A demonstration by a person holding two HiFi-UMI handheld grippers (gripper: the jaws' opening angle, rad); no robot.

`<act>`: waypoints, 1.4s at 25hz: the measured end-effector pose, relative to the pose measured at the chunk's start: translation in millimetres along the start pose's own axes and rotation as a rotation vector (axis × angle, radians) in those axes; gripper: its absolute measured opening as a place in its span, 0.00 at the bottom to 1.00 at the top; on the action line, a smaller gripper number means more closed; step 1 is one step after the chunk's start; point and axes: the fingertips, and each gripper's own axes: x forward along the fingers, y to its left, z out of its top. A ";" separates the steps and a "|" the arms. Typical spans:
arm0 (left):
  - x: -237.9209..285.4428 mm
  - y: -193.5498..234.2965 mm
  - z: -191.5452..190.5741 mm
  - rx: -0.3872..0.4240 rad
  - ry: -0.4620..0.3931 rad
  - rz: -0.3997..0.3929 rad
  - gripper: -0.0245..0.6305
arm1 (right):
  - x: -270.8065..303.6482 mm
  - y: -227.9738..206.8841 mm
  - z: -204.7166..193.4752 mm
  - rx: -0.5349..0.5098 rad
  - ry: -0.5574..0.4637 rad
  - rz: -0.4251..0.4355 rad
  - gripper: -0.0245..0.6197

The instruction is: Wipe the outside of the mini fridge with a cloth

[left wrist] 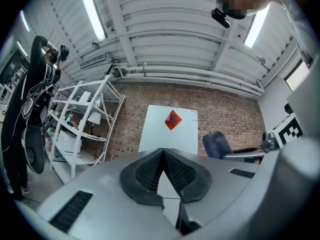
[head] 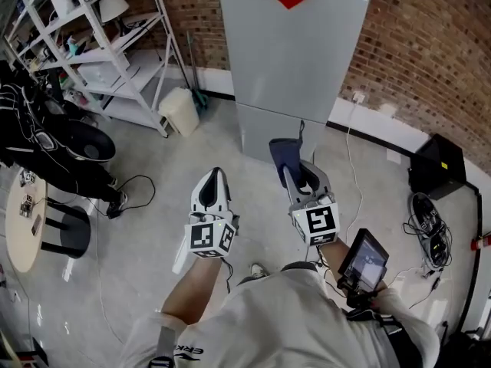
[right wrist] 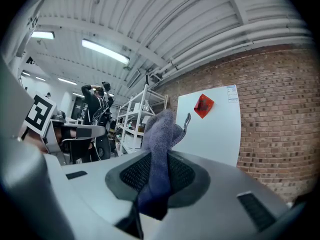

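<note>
The grey fridge [head: 291, 52] with a red diamond sticker stands against the brick wall ahead; it also shows as a pale slab in the left gripper view [left wrist: 170, 129] and the right gripper view [right wrist: 215, 129]. My right gripper [head: 295, 173] is shut on a blue-grey cloth [head: 282, 152], whose bunched end sticks up past the jaws [right wrist: 160, 131] and hangs a short way in front of the fridge's lower door. My left gripper [head: 215, 175] is held beside it to the left, jaws shut with nothing between them [left wrist: 163, 152]. Neither gripper touches the fridge.
A white shelf rack [head: 100, 44] and a white bin [head: 179, 111] stand left of the fridge. A black chair draped with clothing [head: 69, 152] and a round table [head: 23, 221] are at far left. A black box [head: 437, 167] and cables [head: 430, 232] lie at right.
</note>
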 end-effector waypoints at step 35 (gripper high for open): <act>371.2 143.5 79.6 -0.004 -0.215 -0.063 0.04 | 364.2 -165.8 150.6 -0.240 -0.282 -0.135 0.17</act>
